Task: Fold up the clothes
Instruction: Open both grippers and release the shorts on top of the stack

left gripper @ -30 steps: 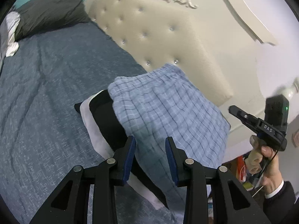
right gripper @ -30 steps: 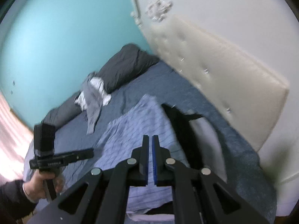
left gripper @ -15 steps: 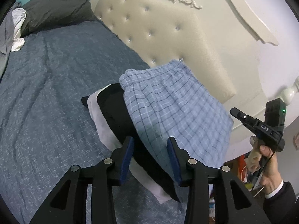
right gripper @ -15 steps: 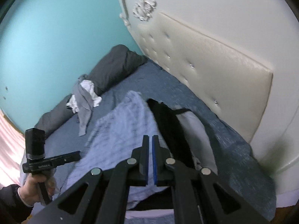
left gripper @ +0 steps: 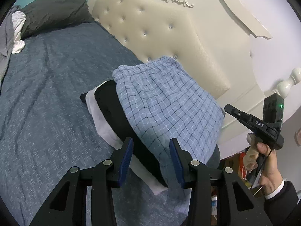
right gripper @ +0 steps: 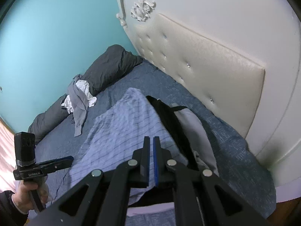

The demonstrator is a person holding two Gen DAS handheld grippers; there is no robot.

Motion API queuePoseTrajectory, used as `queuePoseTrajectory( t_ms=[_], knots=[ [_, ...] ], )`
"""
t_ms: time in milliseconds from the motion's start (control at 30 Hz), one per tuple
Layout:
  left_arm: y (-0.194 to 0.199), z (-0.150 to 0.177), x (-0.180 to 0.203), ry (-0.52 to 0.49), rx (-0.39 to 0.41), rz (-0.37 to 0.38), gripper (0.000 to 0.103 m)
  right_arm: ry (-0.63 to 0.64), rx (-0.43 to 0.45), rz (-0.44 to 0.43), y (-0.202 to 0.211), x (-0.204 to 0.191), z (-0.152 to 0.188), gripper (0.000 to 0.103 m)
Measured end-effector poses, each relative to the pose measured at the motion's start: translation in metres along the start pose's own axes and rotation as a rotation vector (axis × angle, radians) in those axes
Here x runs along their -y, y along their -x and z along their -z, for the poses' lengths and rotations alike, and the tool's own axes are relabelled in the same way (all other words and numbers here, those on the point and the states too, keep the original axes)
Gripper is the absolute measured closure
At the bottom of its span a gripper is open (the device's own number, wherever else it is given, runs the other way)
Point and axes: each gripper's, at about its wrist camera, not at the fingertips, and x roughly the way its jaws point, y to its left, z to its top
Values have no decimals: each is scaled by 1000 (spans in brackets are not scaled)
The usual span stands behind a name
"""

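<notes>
**Plaid shorts lying on the stack, both grippers off the cloth**

We are looking across a bed covered by a blue-grey bedspread (left gripper: 47,98), with the cream tufted headboard (left gripper: 154,35) running along its far right side and a turquoise wall (right gripper: 56,30) standing beyond the far end. A dark grey pillow (left gripper: 54,11) is lying at the far left, and a loose grey garment (right gripper: 79,105) with a white garment (right gripper: 82,85) is crumpled against it.

Near the headboard, on the right part of the bed, we are seeing a stack of clothes. The blue plaid shorts (left gripper: 167,109) are lying flat on top, waistband toward the far side. A black garment (left gripper: 116,113) is showing under their left edge, and a white garment (left gripper: 101,120) is lying beneath that, touching the bedspread.

We are holding the left gripper (left gripper: 151,160) just above the near edge of the stack; its jaws are opening, and no cloth is caught between them, with neither pad pressing on the fabric. The right gripper (right gripper: 151,151) is hovering over the shorts from the other side, its jaws clenched together with nothing between them. In each wrist view the other handheld gripper is showing at the edge, gripped by a hand (left gripper: 269,169) in a dark sleeve with a white cuff.
</notes>
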Motion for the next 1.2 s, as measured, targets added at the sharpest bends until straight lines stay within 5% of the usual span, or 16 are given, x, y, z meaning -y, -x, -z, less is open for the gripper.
queuePoseTrajectory(
  t_ms=[767, 1200],
  knots=[
    [136, 24, -2, -23, 133, -100, 44, 104, 78, 4, 57, -143, 25, 99],
    [199, 54, -4, -37, 193, -137, 27, 122, 113, 30, 92, -198, 55, 99]
  ],
)
